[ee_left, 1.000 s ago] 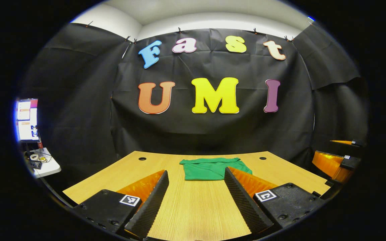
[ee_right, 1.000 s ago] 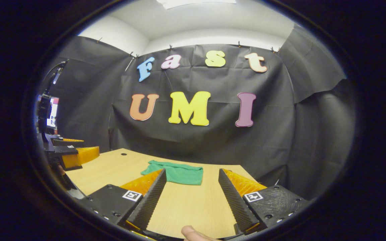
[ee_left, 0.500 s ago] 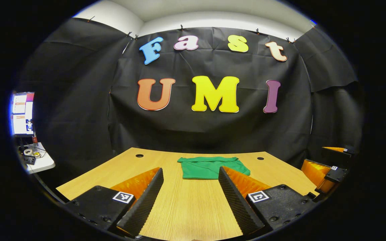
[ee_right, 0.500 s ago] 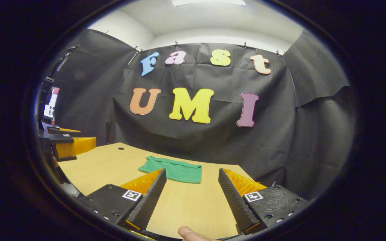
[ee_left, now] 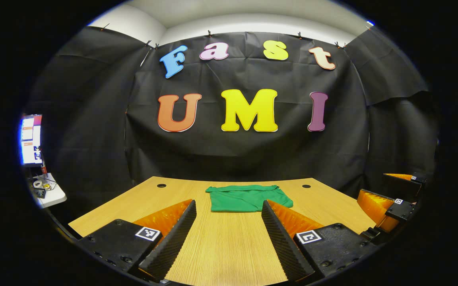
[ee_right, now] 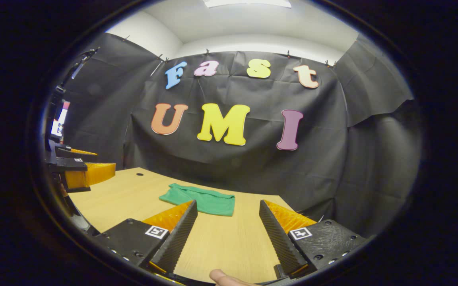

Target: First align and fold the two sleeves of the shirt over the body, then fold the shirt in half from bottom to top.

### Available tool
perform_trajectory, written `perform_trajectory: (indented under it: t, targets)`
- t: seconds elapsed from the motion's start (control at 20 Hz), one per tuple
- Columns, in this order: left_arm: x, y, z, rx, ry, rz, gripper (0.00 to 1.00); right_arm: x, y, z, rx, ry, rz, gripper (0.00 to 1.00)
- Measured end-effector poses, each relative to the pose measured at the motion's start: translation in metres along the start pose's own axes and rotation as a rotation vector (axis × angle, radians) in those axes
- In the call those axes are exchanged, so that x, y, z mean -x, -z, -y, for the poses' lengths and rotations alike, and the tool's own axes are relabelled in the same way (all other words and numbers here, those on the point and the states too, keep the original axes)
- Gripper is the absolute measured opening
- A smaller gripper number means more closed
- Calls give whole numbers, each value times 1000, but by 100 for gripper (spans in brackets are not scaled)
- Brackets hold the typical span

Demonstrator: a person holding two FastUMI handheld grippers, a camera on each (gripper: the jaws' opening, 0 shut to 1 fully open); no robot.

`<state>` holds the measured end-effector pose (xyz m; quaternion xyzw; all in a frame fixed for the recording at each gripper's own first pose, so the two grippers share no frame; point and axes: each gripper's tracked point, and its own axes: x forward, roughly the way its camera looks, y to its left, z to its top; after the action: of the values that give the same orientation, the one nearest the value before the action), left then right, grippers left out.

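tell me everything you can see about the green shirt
The green shirt is soft cloth, lying flat as a compact folded rectangle near the far edge of the wooden table. A doubled hem runs along its far side. Nothing touches it but the tabletop; the left gripper and right gripper sit open, well short of it.

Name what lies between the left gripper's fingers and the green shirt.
Bare wooden table: in the left gripper view, nothing sits between the left gripper and the shirt.
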<state>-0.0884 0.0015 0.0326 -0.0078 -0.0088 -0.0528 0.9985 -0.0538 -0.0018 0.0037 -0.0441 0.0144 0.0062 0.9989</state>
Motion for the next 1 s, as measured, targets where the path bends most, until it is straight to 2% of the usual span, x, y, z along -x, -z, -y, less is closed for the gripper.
perform_trajectory:
  t: [0.45,0.8,1.0]
  targets:
    - [1,-4,-7,-23,-27,18,100,-2,9,-7,4,-7,-15,95]
    - [1,0,1,-9,-6,9,100,-5,9,2,8,17,-11,95]
    - [0,-1,-6,-13,-18,9,100,-7,15,-5,9,4,-25,95]
